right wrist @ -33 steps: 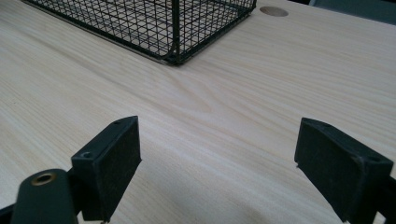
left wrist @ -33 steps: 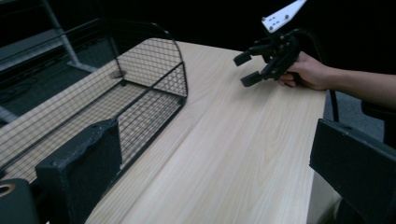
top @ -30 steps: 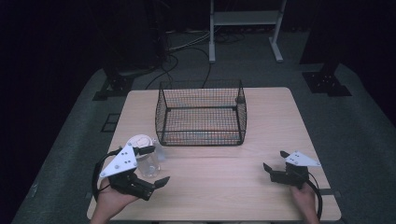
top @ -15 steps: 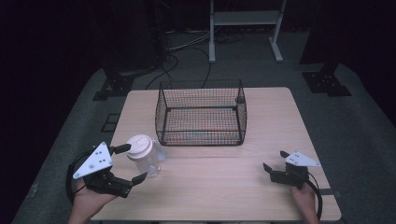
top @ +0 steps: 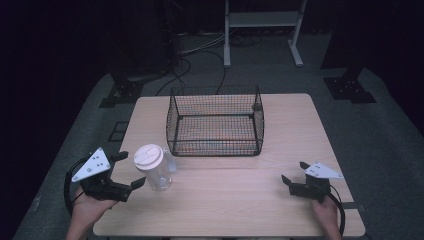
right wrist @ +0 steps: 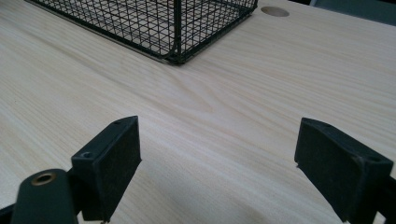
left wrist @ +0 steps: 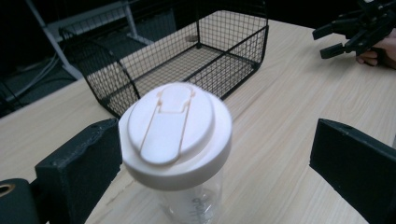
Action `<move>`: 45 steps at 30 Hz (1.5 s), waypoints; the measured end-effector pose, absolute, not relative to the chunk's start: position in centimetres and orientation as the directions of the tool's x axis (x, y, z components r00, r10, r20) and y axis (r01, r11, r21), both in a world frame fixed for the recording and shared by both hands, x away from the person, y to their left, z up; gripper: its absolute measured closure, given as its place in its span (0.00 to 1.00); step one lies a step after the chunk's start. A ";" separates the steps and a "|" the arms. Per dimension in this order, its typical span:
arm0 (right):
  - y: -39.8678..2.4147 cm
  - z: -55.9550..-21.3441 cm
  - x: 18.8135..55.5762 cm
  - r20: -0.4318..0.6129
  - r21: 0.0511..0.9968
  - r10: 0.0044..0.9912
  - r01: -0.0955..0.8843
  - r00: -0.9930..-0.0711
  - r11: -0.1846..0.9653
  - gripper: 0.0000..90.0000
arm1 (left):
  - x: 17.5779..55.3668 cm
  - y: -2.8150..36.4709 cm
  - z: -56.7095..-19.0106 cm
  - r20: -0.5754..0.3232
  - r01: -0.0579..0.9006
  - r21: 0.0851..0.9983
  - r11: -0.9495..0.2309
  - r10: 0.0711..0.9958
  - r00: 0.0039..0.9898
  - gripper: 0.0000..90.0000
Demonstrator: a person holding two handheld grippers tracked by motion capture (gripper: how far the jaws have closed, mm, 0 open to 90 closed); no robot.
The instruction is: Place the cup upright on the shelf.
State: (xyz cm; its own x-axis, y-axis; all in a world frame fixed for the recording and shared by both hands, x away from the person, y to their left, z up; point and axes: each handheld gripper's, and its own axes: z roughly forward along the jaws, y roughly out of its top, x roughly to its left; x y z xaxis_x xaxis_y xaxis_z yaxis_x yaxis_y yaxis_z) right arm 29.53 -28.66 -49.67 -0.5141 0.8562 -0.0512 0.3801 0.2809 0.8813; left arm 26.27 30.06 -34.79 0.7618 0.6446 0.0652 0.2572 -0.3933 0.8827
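**Inspector:** Start at the left gripper [top: 129, 171]. How do the jaws stand?

**Assistant:** Spread wide. In the left gripper view the bottle [left wrist: 180, 154] stands between them, close against the left jaw, though I cannot tell whether it touches. The right jaw is well apart from it. Nothing is pinched.

**Inspector:** Describe the bottle.

**Assistant:** Clear body, upright on the table [top: 240, 210], with a white lid [left wrist: 173, 126] that has a flip tab across its top. In the high view the bottle [top: 154, 170] is at the near left of the table, just right of the left gripper and near the basket's near left corner.

**Inspector:** The right gripper?

**Assistant:** The right gripper [right wrist: 215, 168] also has its jaws spread, with bare wood between them. In the high view the right gripper [top: 292, 174] sits at the near right of the table, held by a hand [top: 327, 212] coming in from the near edge. The left hand [top: 90, 210] holds the other in the same way, at the table's near left edge.

**Inspector:** And beyond the grippers?

**Assistant:** A black wire basket [top: 216, 122] stands at the middle of the far half of the table, open at the top. Its corner [right wrist: 177, 28] shows in the right gripper view, with a round hole [right wrist: 274, 11] in the tabletop farther off. On the floor beyond the table lie cables [top: 200, 55], and a white frame [top: 262, 27] stands there.
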 end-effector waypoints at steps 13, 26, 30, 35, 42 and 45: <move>-28.6 -49.7 29.5 -0.058 0.881 0.854 0.376 -0.517 0.288 0.15 | 28.4 30.9 -36.8 0.014 0.332 0.860 -0.388 0.668 0.744 0.00; -28.6 -49.7 29.5 -0.058 0.881 0.853 0.376 -0.519 0.288 0.15 | 30.2 30.0 -38.2 -0.013 0.364 0.840 -0.403 0.655 0.755 0.00; -28.6 -49.7 29.5 -0.058 0.881 0.853 0.375 -0.519 0.289 0.15 | 30.8 29.4 -38.4 -0.022 0.374 0.832 -0.410 0.648 0.762 0.00; -28.6 -49.7 29.5 -0.058 0.881 0.853 0.375 -0.519 0.288 0.15 | 31.4 28.8 -38.6 -0.032 0.381 0.826 -0.415 0.641 0.767 0.00; -28.6 -49.7 29.5 -0.058 0.881 0.852 0.374 -0.520 0.289 0.15 | 31.9 28.2 -38.7 -0.038 0.386 0.818 -0.426 0.630 0.776 0.00; -28.6 -49.7 29.5 -0.058 0.881 0.852 0.374 -0.520 0.288 0.15 | 32.2 28.0 -38.8 -0.035 0.388 0.813 -0.434 0.629 0.777 0.00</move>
